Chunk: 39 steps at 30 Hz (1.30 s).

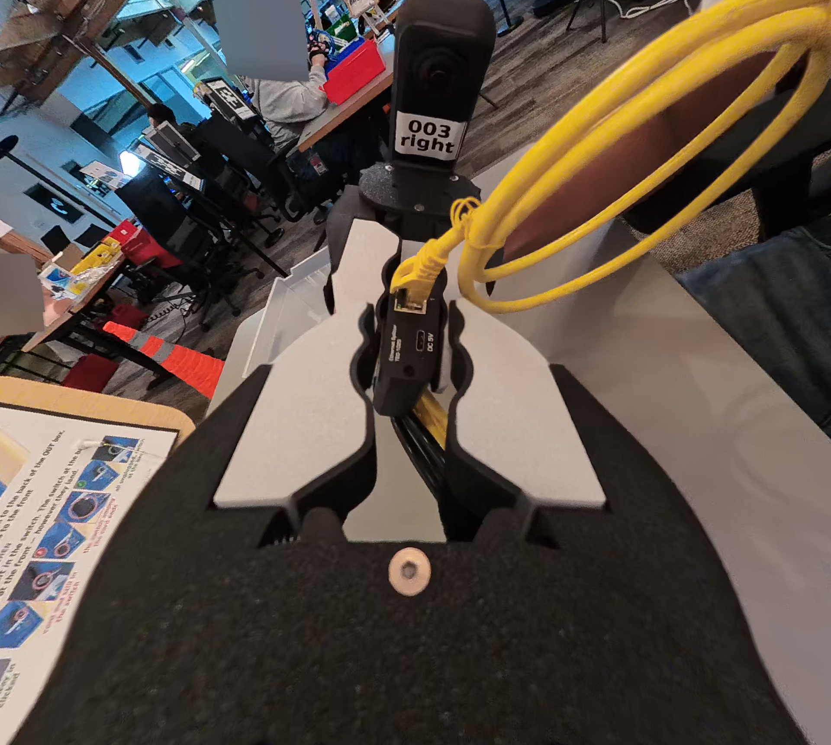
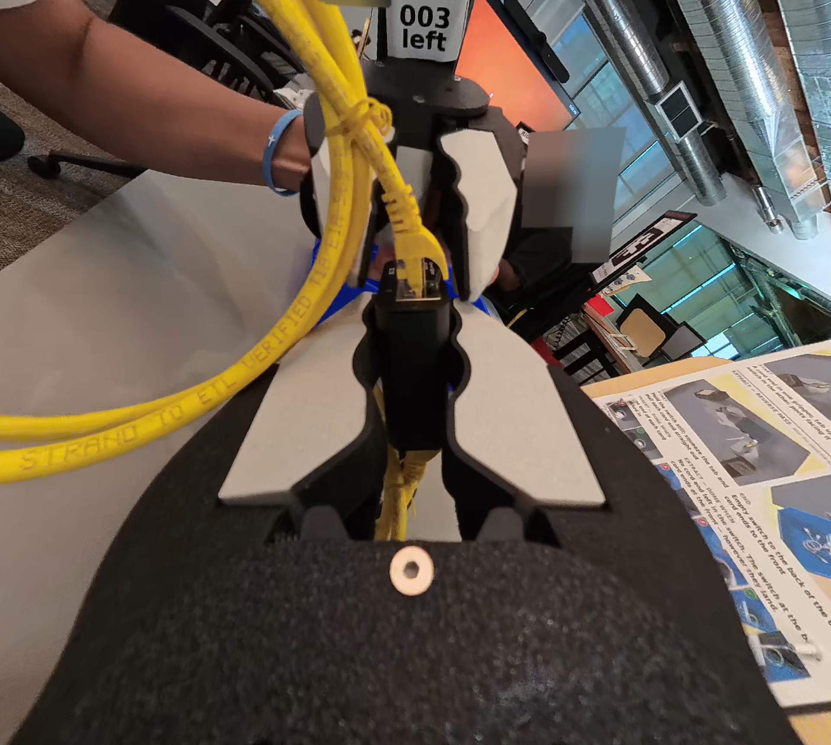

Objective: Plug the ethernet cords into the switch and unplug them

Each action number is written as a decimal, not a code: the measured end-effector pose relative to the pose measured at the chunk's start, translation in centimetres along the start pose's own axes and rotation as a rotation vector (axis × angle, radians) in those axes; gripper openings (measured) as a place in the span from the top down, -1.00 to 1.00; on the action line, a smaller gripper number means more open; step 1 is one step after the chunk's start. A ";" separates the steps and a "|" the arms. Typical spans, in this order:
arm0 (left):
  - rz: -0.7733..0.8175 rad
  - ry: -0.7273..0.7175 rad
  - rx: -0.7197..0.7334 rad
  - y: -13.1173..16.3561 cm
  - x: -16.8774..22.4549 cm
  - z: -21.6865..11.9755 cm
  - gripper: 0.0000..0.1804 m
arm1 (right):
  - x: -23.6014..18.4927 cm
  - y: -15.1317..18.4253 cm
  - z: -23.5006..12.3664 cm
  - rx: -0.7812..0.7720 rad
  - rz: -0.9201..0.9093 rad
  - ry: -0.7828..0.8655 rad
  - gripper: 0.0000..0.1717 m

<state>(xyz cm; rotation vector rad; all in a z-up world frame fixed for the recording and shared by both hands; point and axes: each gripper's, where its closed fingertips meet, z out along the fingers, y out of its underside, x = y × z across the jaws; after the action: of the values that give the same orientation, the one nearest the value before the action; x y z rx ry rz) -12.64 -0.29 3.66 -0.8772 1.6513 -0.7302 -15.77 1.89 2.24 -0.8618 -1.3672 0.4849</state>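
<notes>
Switch [image 1: 407, 357] in both jaws, yellow plug [image 1: 416, 273] in its port

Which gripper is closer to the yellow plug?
Left. The fingers of the left gripper sit on either side of the yellow plug. The right gripper is slightly farther back, clamped on the black switch that the plug enters.

worktop [image 1: 674, 431]: pale grey, smooth, spreading under both views; its edge runs diagonally, with carpet beyond it.
clear plastic bin [image 1: 288, 305]: at the far left part of the worktop in the left wrist view.
wooden board [image 2: 652, 372]: light tan, rounded corner, beside the grey surface.
instruction sheet [image 2: 737, 476]: printed page with photos, lying flat on the wooden board.
</notes>
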 end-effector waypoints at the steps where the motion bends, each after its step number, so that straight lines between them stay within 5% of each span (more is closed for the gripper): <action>1: 0.006 -0.003 0.004 0.0 0.0 0.0 0.69 | -0.1 0.0 0.1 -0.003 -0.003 -0.001 0.71; 9: 0.109 -0.070 0.058 -0.6 0.3 -0.3 0.83 | -0.7 0.5 0.5 -0.026 0.007 -0.030 0.71; 20: 0.010 -0.010 0.139 -0.6 1.2 0.3 0.82 | -1.3 0.9 0.6 -0.097 -0.045 -0.046 0.71; 39: 0.024 0.020 0.082 1.2 1.2 0.1 0.85 | -2.1 2.6 1.2 -0.165 -0.016 -0.097 0.70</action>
<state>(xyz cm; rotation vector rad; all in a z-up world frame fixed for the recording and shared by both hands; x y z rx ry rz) -12.96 -0.61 2.03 -0.7925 1.6357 -0.7867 -16.79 2.23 -1.08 -0.9714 -1.5178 0.4103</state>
